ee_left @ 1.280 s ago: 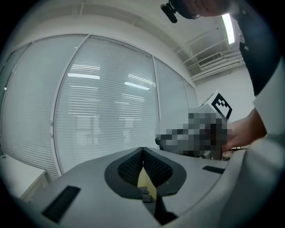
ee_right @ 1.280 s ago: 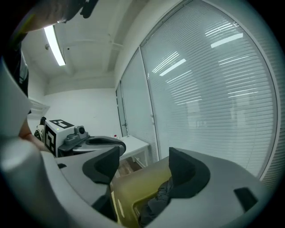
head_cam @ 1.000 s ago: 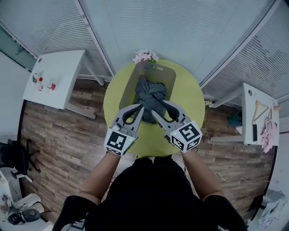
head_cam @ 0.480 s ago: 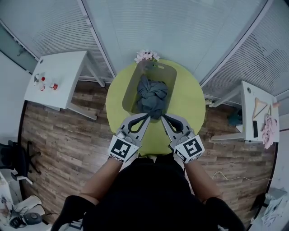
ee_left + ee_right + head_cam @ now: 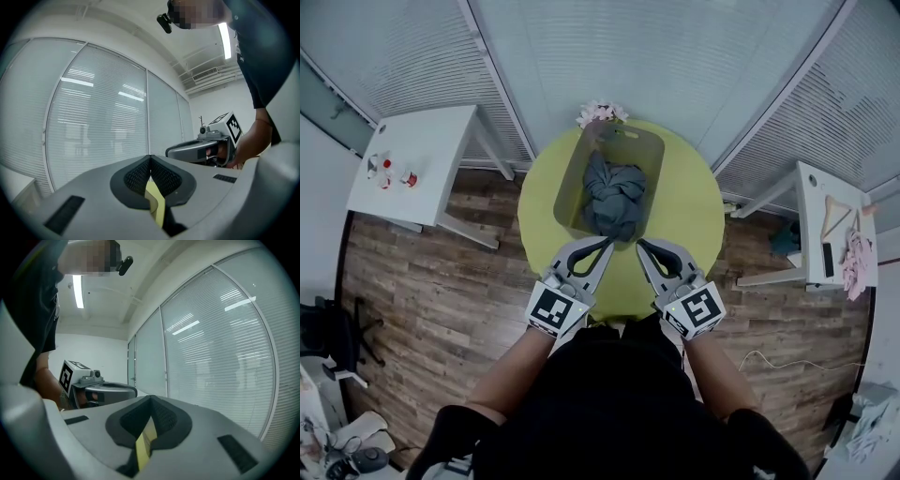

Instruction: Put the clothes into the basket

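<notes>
A bundle of grey clothes (image 5: 612,194) lies inside the olive basket (image 5: 572,169) on the round yellow-green table (image 5: 689,211). My left gripper (image 5: 607,242) is shut and empty, held over the table just in front of the basket's near edge. Beside it my right gripper (image 5: 639,244) is shut and empty too. In the left gripper view the jaws (image 5: 150,158) meet tip to tip, with the right gripper (image 5: 199,150) off to the side. The right gripper view shows its own closed tips (image 5: 151,399) and the left gripper (image 5: 101,391). Both point up toward the blinds.
Pink flowers (image 5: 602,114) stand behind the basket. A white side table (image 5: 417,159) with small items is at the left. Another white table (image 5: 832,239) with a hanger and pink cloth is at the right. Glass walls with blinds (image 5: 656,56) close the back; wooden floor surrounds the table.
Both grippers have pulled back out of the basket toward me, leaving the grey clothes in it. Their jaws, open a second ago, are now shut.
</notes>
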